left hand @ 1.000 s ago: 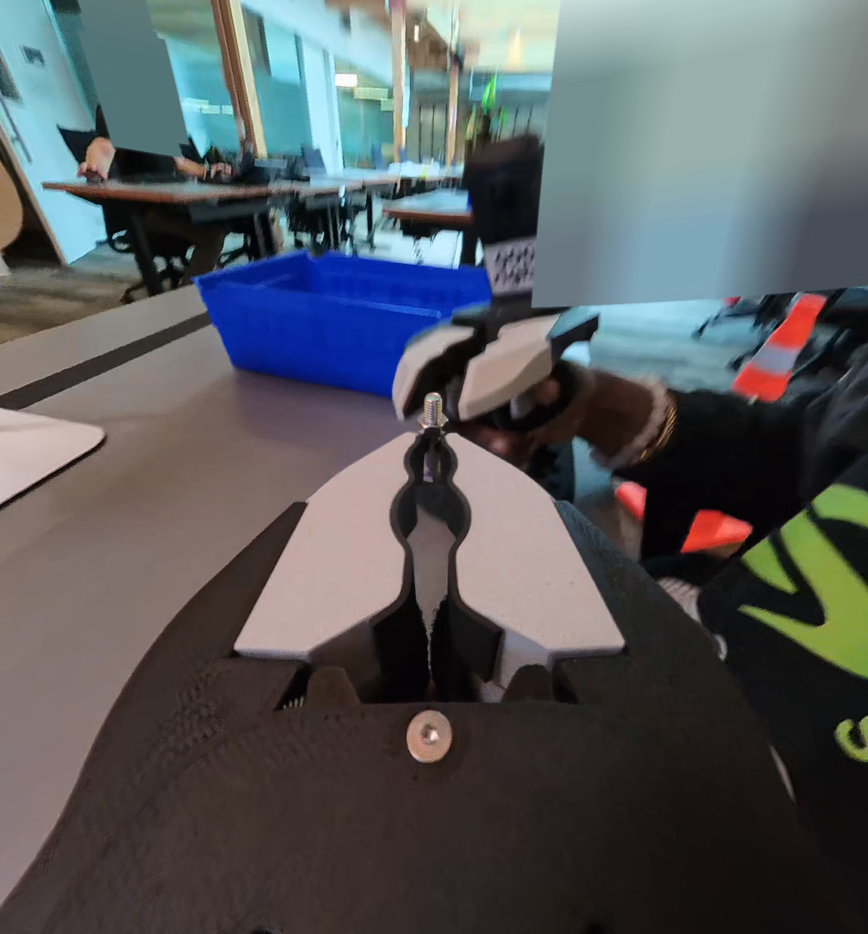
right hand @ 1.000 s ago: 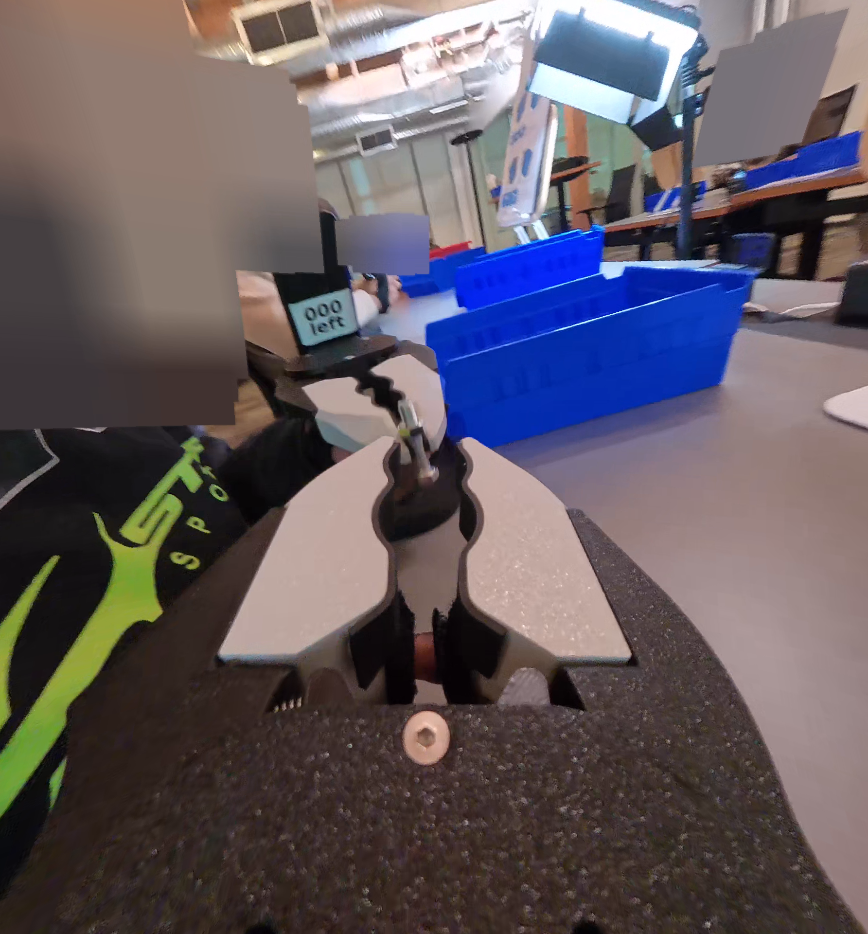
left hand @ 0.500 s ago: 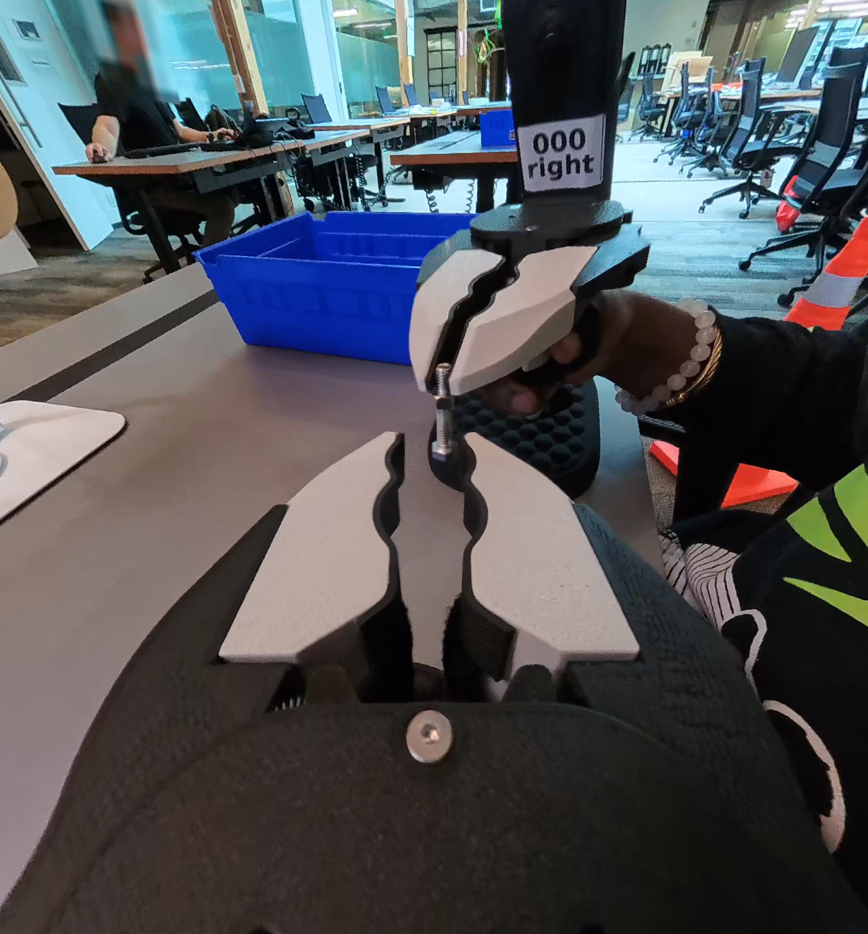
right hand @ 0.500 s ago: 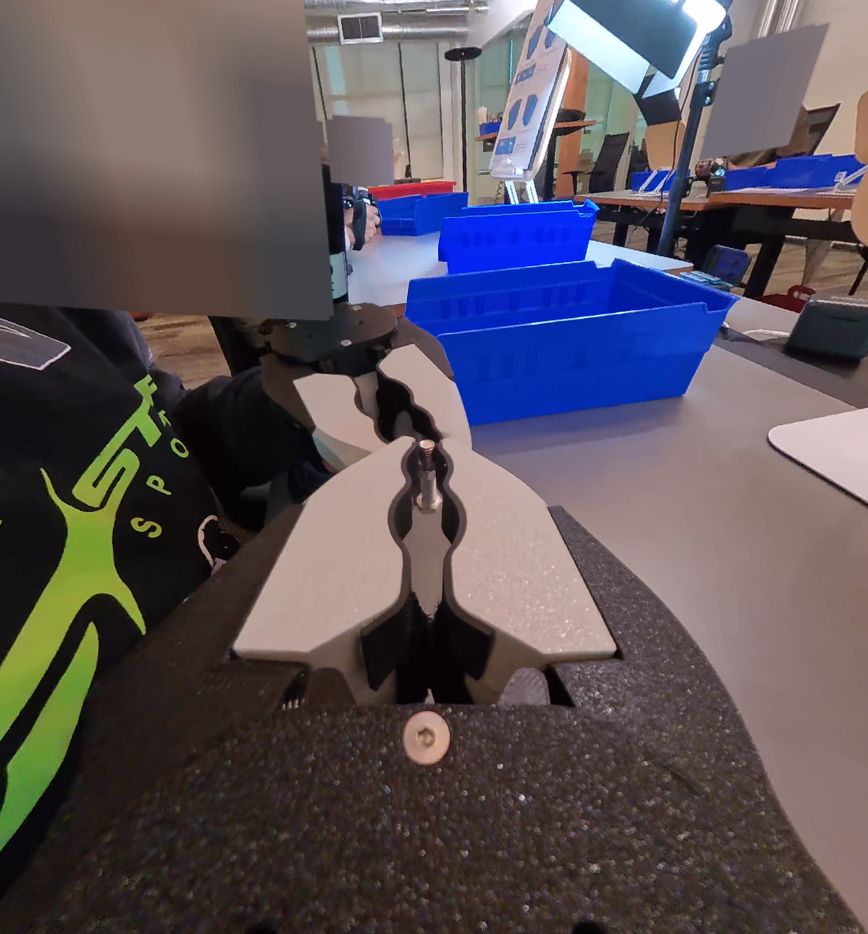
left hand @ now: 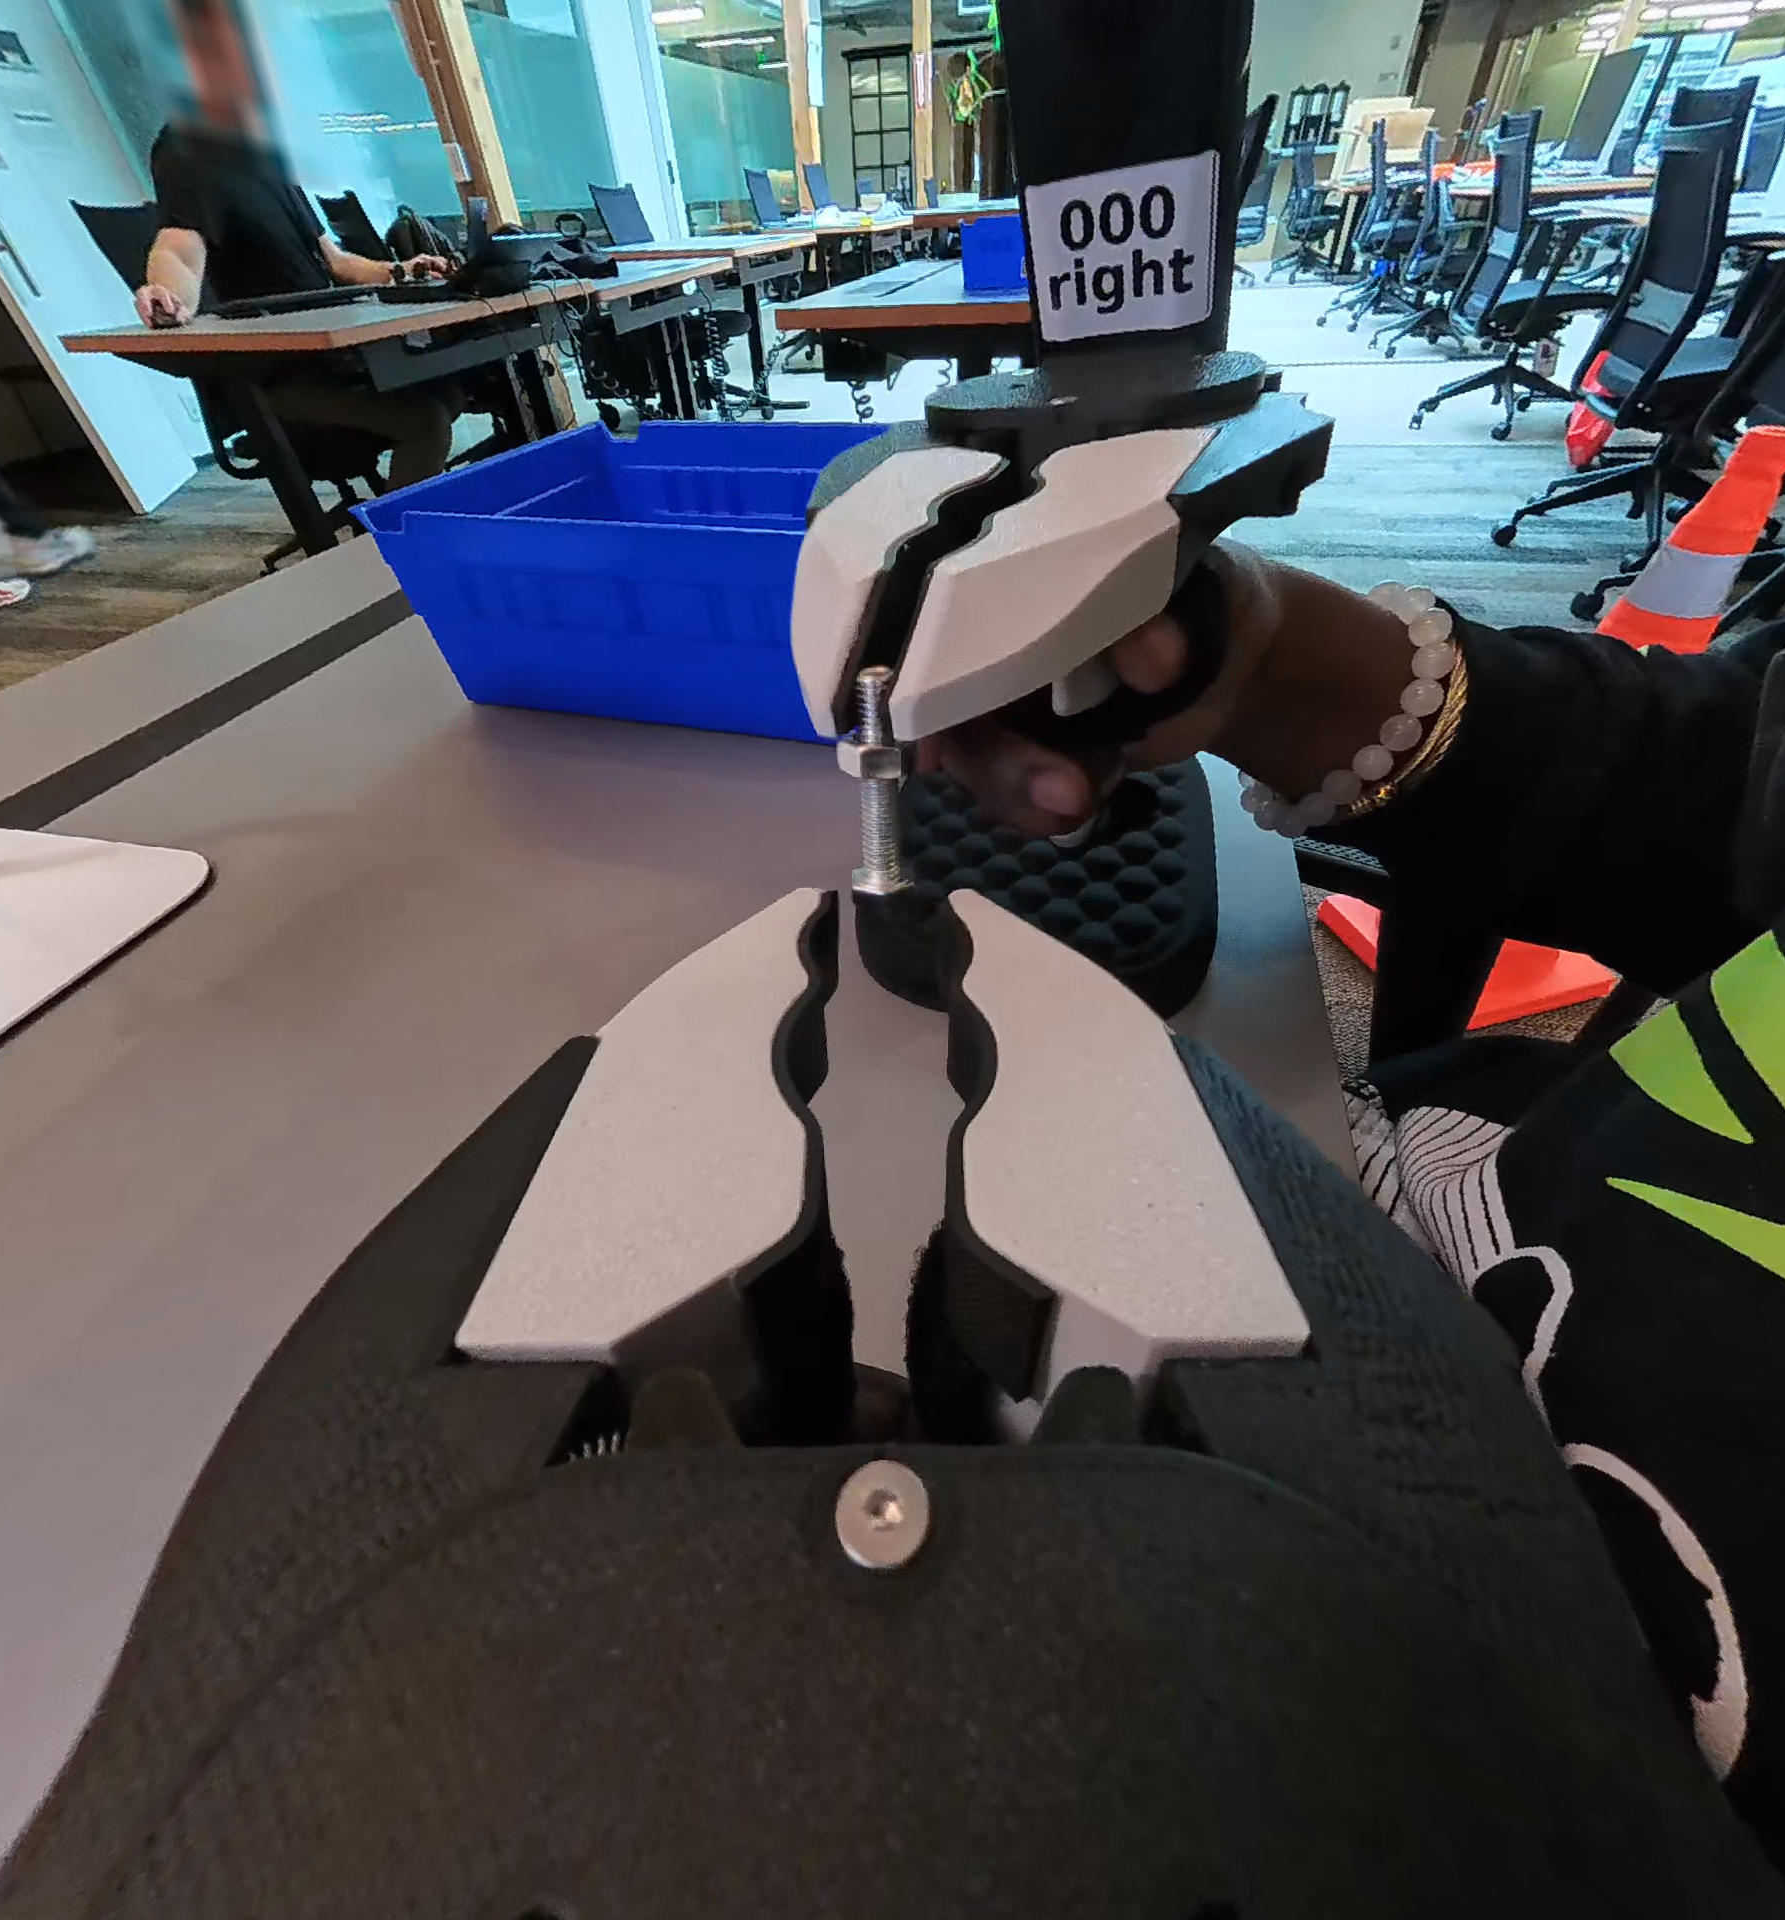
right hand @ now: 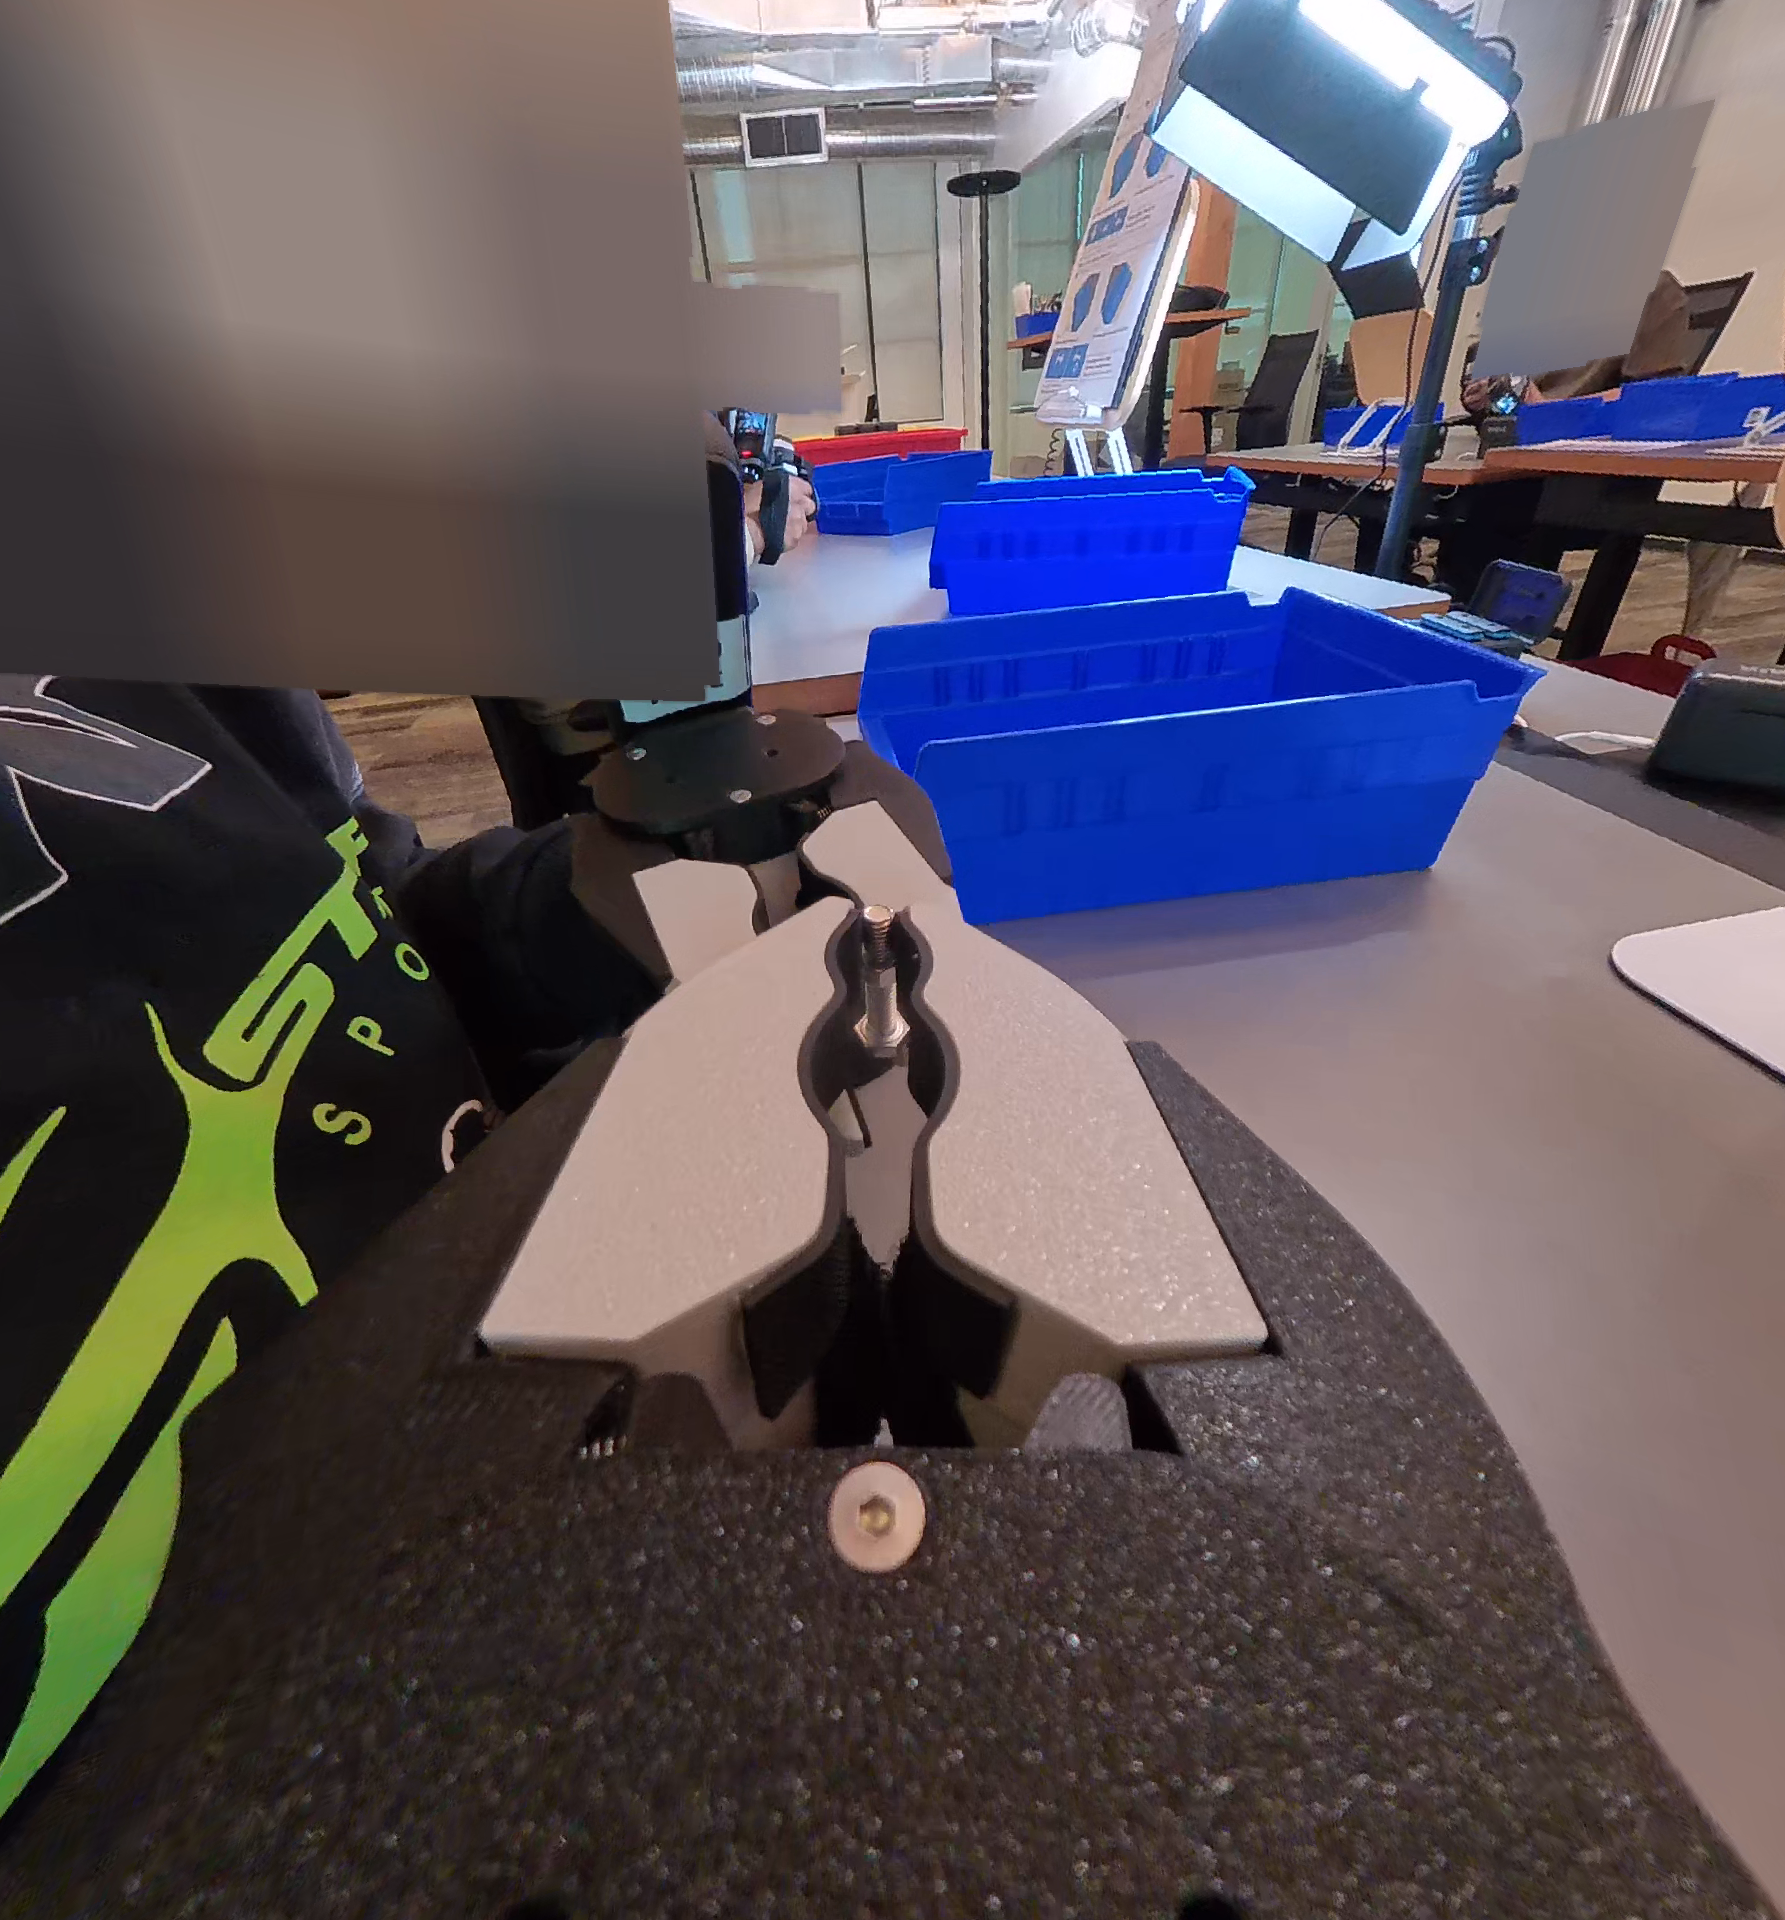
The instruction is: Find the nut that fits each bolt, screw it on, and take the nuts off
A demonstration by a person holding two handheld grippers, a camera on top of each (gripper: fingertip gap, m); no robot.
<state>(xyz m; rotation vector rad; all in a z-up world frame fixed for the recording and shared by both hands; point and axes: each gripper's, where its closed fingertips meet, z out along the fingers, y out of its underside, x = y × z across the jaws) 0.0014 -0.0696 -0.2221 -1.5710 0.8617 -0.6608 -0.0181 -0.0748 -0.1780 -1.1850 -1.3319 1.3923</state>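
Since half a second ago the right gripper (left hand: 872, 696) has lifted the bolt (left hand: 875, 790) a little higher above the parted left fingers, and a second ago those roles were reversed: the left gripper (left hand: 883, 935) was the one clamped on the bolt. Now the left fingers (left hand: 690, 1122) are released, with a clear gap between them and nothing in it; they sit just under the bolt's lower end, near it but apart from it. The right fingers are clenched on the bolt's upper threads, so it hangs upright over the table (left hand: 348, 935) with the nut (left hand: 869, 756) threaded on just below the fingertips. The right wrist view shows the same hold from behind: the bolt (right hand: 877, 987) lies in the scalloped channel between the closed fingers, its wider end toward the camera.

Holding the bolt by one end seems deliberate, since it leaves the nut and the rest of the shaft exposed for the other gripper. My judgement is that the left gripper is opened and lined up below so it can close on the nut or the free end and turn it. The blue bin (left hand: 607, 592) stands well behind, by the table's far side, probably for finished parts. A white pad (left hand: 46, 925) lies to the left.
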